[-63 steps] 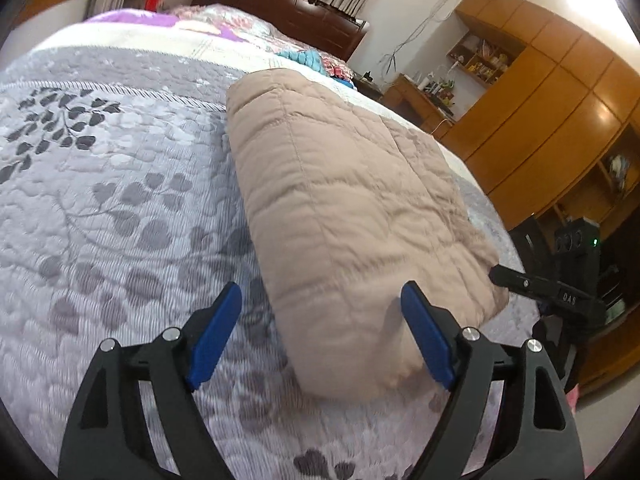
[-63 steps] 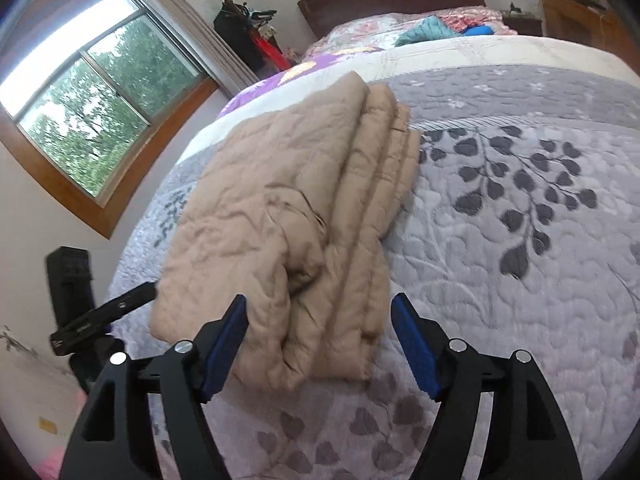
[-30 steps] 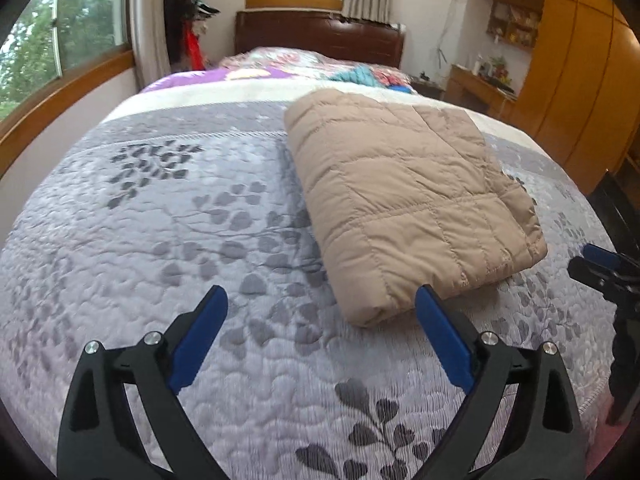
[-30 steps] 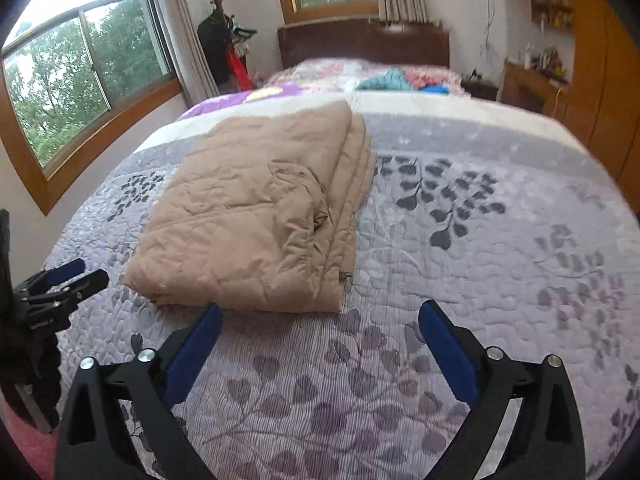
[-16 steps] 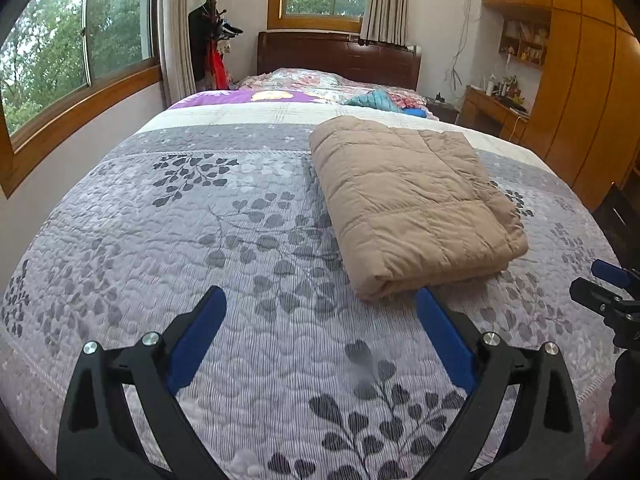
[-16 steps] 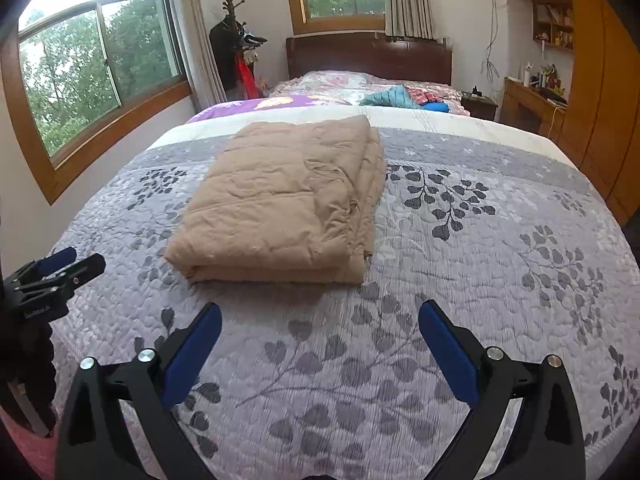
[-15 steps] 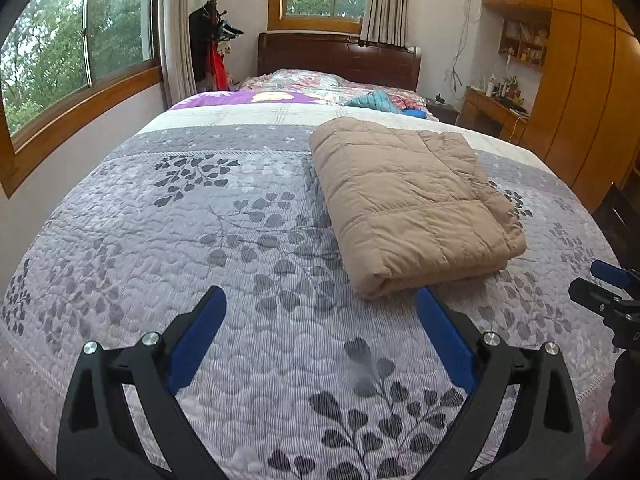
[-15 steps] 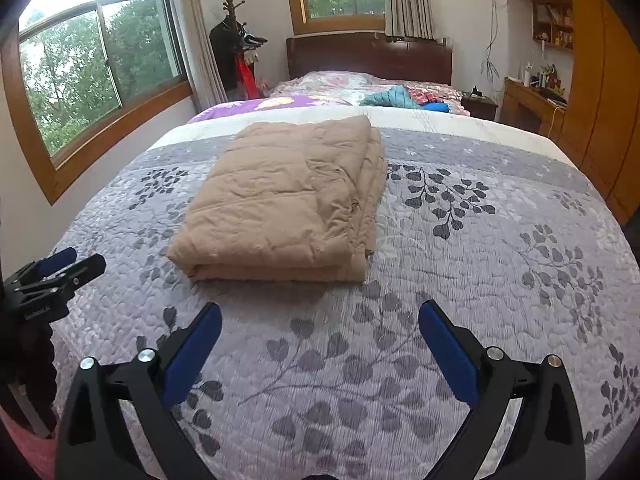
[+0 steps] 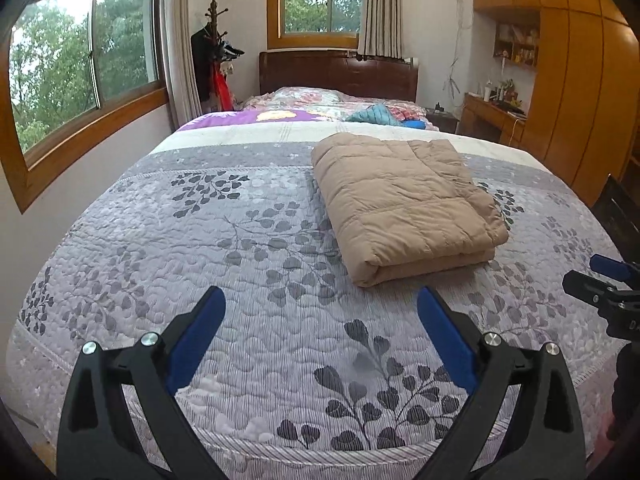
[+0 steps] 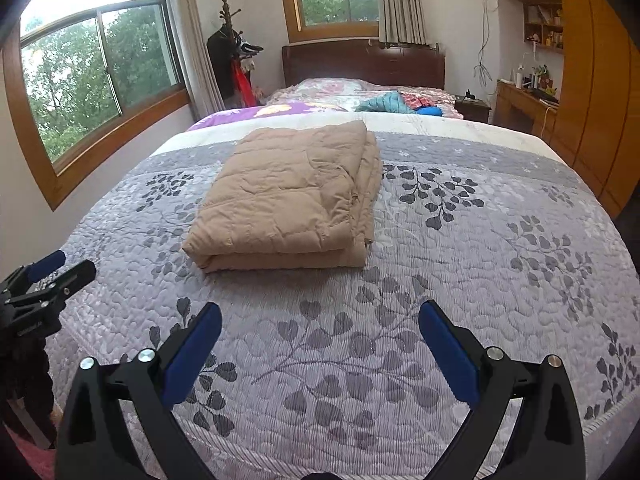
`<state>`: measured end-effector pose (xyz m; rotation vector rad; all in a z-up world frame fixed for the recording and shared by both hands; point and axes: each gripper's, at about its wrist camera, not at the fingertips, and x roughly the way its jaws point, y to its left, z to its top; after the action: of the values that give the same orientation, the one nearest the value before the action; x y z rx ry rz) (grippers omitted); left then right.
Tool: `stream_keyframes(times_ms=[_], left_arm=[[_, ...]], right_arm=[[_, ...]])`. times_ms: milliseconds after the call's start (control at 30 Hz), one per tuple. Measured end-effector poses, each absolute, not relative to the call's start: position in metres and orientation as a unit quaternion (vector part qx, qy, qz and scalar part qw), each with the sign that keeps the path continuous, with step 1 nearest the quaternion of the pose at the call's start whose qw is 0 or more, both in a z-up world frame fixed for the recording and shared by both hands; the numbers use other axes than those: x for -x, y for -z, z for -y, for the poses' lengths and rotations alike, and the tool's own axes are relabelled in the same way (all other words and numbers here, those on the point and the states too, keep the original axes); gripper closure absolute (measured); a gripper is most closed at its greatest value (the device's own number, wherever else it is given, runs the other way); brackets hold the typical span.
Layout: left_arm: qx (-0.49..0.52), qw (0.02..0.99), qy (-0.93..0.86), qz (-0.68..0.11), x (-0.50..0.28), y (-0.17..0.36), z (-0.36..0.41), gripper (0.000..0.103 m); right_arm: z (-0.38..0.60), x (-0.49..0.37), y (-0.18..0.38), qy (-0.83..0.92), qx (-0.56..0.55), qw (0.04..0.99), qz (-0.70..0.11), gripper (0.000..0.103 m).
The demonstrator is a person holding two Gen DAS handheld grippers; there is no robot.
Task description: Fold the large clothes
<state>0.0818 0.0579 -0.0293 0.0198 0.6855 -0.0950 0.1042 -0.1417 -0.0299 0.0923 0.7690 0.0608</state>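
In the left wrist view, the left gripper [image 9: 320, 312] has its blue-padded fingers [image 9: 196, 336] spread wide, holding nothing and hanging above the grey leaf-patterned bedspread [image 9: 160, 248]. The folded beige quilted garment [image 9: 400, 204] lies flat ahead and to the right, well apart from the fingers — nothing stands between. At the right edge shows the right gripper [image 9: 604, 280], its spread hard to judge here.

In the right wrist view, the right gripper [image 10: 320, 332] is likewise wide apart and empty over the bedspread [image 10: 480, 260]. The garment [image 10: 292, 200] rests ahead to the left, its layered edges facing right. Beyond, a dark headboard [image 10: 360, 64] and a coat rack [image 10: 232, 52] — well clear.
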Motion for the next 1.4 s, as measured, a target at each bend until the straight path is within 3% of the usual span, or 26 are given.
stream_keyframes(times_ms=[1400], left_arm=[[-0.011,0.939,0.045,-0.341,-0.071,0.032,-0.057,0.007]], right_arm=[[0.142,-0.097,0.035,-0.035,-0.041,0.924,-0.378,0.004]])
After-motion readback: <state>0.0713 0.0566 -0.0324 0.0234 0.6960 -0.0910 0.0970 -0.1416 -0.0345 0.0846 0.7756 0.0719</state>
